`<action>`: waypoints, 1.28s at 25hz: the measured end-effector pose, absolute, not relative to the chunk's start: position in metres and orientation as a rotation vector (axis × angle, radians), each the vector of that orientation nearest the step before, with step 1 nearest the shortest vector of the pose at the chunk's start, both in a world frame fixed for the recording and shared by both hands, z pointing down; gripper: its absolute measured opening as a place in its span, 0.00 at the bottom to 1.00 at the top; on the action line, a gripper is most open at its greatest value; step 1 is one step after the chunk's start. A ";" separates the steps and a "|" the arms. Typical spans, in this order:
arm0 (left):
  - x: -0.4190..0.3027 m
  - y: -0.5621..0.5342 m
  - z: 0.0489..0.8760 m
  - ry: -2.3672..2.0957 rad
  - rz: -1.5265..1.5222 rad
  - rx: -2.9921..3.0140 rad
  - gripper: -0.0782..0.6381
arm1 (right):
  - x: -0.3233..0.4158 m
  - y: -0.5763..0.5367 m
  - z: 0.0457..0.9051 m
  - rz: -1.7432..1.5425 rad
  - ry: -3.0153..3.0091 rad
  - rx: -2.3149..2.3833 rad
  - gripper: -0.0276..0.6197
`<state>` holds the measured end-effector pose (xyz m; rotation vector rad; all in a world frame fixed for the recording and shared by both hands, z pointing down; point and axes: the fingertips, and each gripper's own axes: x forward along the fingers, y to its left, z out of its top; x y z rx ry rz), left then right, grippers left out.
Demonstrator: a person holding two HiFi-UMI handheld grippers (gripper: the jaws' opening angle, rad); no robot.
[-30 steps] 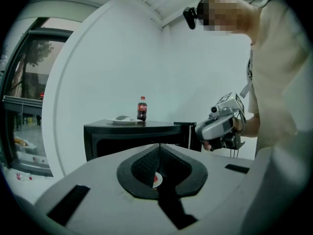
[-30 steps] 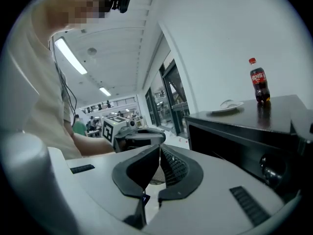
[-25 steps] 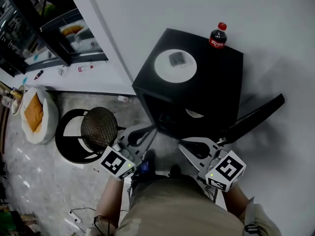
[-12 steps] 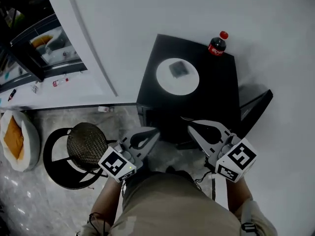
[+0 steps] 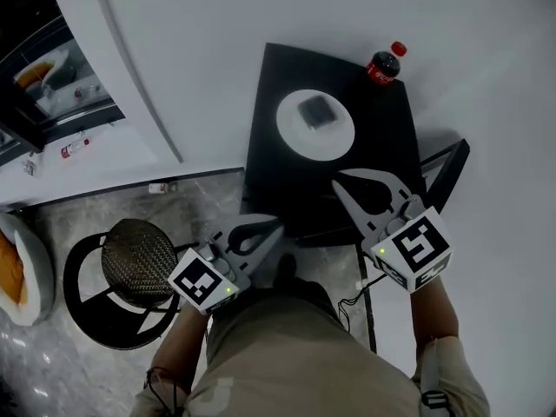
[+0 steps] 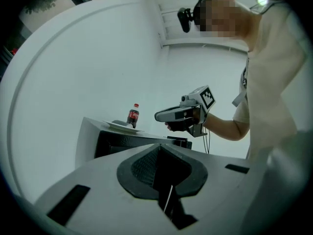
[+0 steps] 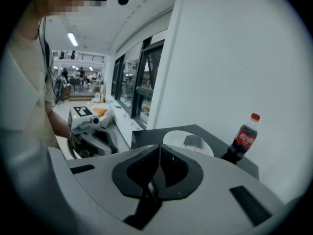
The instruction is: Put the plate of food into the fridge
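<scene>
Plate (image 5: 292, 134) of food sits on fridge top; both grippers closed and empty

The white plate rests on the flat top of the small black fridge (image 5: 271, 177), which stands against a white wall. A grey piece of food (image 5: 317, 111) lies on it, a little to the far side of its middle. A cola bottle (image 5: 383, 66) with a red cap stands upright at the fridge's far right corner, near the plate but apart from it. The fridge door (image 5: 447, 168) juts out on the right.

The left gripper (image 5: 276, 225) hovers at the near left of the fridge, jaws pressed together with nothing between them. The right gripper (image 5: 340, 182) is over the near right edge of the top, short of the plate, jaws likewise together and bare. A round black stool (image 5: 130, 259) stands on the floor to the left.
</scene>
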<state>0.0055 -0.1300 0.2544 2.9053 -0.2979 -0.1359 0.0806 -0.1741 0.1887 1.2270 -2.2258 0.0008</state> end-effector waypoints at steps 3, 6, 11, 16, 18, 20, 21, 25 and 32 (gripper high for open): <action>0.012 -0.132 0.257 -0.284 -0.125 2.893 0.13 | 0.089 -0.186 0.192 -0.162 -2.075 1.234 0.08; 0.017 -0.133 0.260 -0.273 -0.104 2.891 0.13 | 0.090 -0.198 0.193 -0.153 -2.090 1.246 0.08; 0.022 -0.137 0.263 -0.276 -0.076 2.884 0.13 | 0.093 -0.215 0.199 0.011 -2.188 1.222 0.10; 0.024 -0.140 0.270 -0.279 -0.044 2.881 0.13 | 0.086 -0.217 0.222 0.099 -2.162 1.050 0.30; 0.025 -0.140 0.272 -0.281 -0.036 2.873 0.13 | 0.088 -0.218 0.229 0.092 -2.108 1.004 0.31; 0.024 -0.140 0.273 -0.281 -0.027 2.866 0.13 | 0.091 -0.219 0.236 0.111 -2.068 0.964 0.31; 0.025 -0.140 0.273 -0.279 -0.024 2.869 0.13 | 0.092 -0.219 0.238 0.136 -2.065 0.950 0.31; 0.027 -0.139 0.275 -0.273 -0.023 2.879 0.13 | 0.094 -0.220 0.242 0.241 -2.080 0.930 0.31; 0.029 -0.136 0.280 -0.252 0.005 2.883 0.13 | 0.095 -0.218 0.242 0.249 -2.071 0.929 0.31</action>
